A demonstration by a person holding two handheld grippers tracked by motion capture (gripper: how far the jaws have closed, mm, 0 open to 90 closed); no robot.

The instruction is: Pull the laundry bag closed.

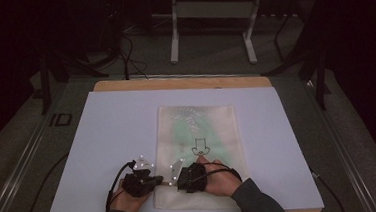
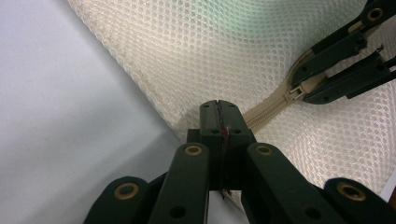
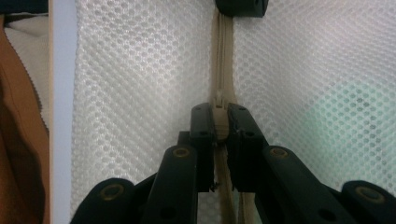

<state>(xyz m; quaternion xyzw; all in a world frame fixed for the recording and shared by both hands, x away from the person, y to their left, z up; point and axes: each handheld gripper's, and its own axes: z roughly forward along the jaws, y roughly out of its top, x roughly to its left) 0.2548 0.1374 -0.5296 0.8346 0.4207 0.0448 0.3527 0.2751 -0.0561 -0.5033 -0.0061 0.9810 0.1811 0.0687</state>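
A cream mesh zipper pouch [image 1: 199, 150] lies flat on a pale sheet [image 1: 108, 141] covering a wooden table [image 1: 179, 82], its near end close to the table's near edge. Two forearms come in from the near side, hands low over the pouch's near-left corner and close beside each other. The left gripper [image 1: 153, 180] points right toward the pouch edge from a hand lying flat on the sheet; in the left gripper view its jaws are pressed together on the pouch's near corner, at the end of the zipper [image 2: 273, 105], with a sliver of material between the pads. The right gripper [image 1: 180, 179], in a hand [image 1: 221, 179] resting on the pouch with a dark sleeve [image 1: 258, 201] behind it, points left toward its partner. In the right gripper view its jaws pinch the zipper slider [image 3: 218, 112], the tan zipper tape running straight away between them toward the left gripper's tip at the far edge of that view. A greenish item shows faintly through the mesh, and a small black printed mark [image 1: 199, 148] sits mid-pouch.
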